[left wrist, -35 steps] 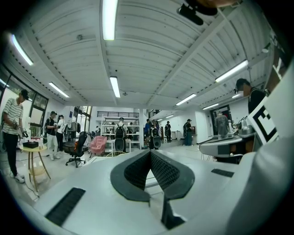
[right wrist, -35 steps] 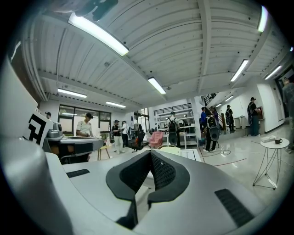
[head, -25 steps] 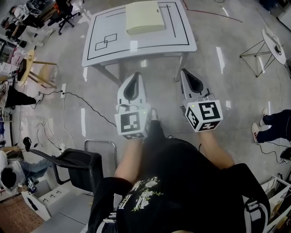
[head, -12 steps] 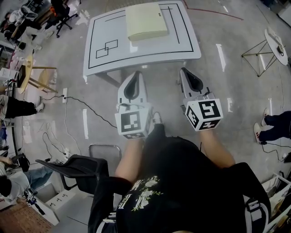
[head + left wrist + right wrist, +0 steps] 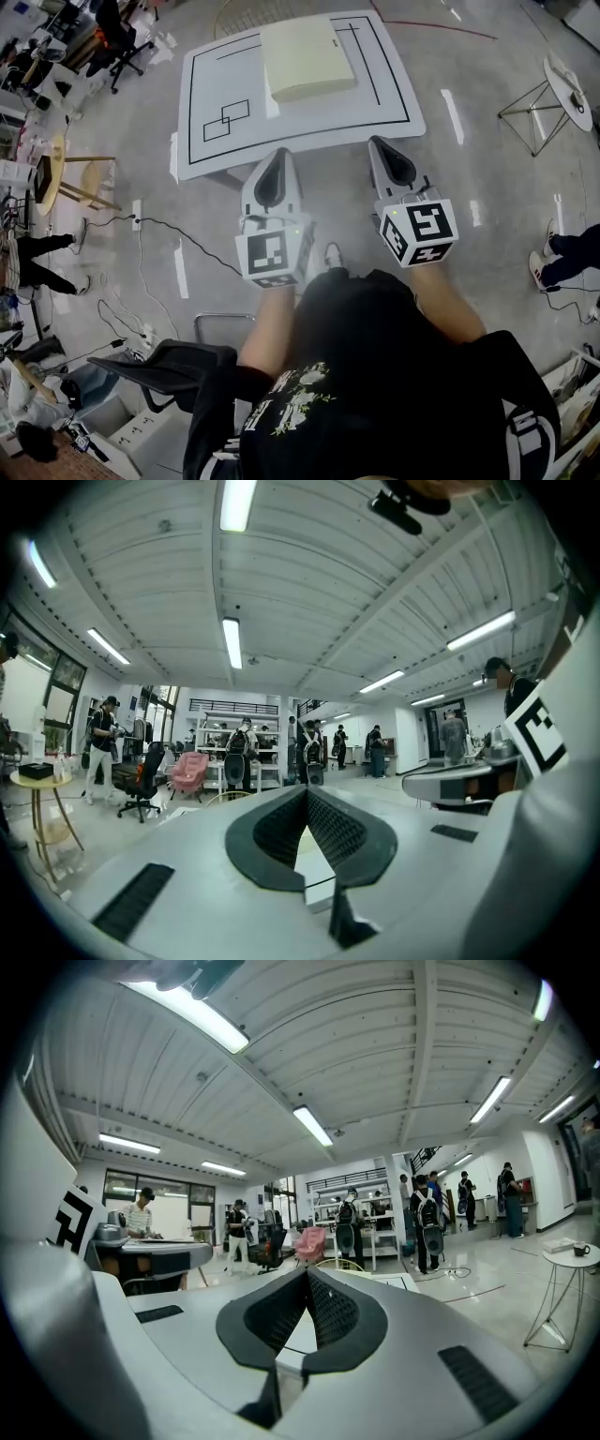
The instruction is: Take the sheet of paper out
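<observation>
1 flat pale-yellow folder on table

Two grippers — one table, one pad

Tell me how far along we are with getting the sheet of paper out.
Done: nothing yet. The pale yellow folder lies flat on the white table, with no loose sheet showing. In hand: nothing. The left hand-held gripper and right hand-held gripper are both shut and empty, held short of the table. Left: reach the folder, open it, pull the sheet out.
</observation>
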The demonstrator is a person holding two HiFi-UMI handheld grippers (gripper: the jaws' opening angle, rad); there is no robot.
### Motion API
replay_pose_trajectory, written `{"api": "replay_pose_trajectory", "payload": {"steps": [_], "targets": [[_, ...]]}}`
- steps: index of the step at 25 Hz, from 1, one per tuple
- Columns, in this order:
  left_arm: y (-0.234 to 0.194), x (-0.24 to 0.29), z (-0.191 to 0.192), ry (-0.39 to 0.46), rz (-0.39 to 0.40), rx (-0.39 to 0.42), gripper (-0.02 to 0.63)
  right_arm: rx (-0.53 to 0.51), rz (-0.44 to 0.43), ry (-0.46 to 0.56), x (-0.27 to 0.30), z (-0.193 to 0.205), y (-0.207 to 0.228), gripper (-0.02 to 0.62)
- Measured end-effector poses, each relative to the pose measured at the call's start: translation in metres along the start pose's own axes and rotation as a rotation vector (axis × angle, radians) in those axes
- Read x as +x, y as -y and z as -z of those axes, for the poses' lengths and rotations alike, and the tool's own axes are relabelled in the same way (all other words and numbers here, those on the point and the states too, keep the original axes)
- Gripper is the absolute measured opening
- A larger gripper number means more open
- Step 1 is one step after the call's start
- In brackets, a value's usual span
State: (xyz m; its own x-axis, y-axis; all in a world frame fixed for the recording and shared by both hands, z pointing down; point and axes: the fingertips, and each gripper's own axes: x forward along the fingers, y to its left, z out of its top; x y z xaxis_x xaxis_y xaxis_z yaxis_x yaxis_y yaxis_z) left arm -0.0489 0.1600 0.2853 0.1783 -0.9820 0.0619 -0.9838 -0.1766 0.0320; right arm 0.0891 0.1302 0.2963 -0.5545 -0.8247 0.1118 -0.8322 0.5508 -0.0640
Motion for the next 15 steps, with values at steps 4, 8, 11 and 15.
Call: {"api": "replay_pose_trajectory", "payload": {"steps": [4,8,11,15], "targets": [[-0.014,0.015,0.0,0.005,0.009,0.005,0.0,-0.001,0.013,0.002,0.018,0.001,-0.002,0.0],[-0.024,0.027,0.001,0.005,0.023,0.011,0.0,0.001,0.03,0.002,0.031,0.002,-0.001,0.0],[-0.033,0.034,0.004,0.004,0.032,0.016,0.0,-0.002,0.039,0.002,0.041,0.003,-0.002,0.0],[-0.039,0.047,0.007,0.005,0.055,0.018,0.0,-0.004,0.058,0.002,0.054,0.004,-0.001,0.0]]}}
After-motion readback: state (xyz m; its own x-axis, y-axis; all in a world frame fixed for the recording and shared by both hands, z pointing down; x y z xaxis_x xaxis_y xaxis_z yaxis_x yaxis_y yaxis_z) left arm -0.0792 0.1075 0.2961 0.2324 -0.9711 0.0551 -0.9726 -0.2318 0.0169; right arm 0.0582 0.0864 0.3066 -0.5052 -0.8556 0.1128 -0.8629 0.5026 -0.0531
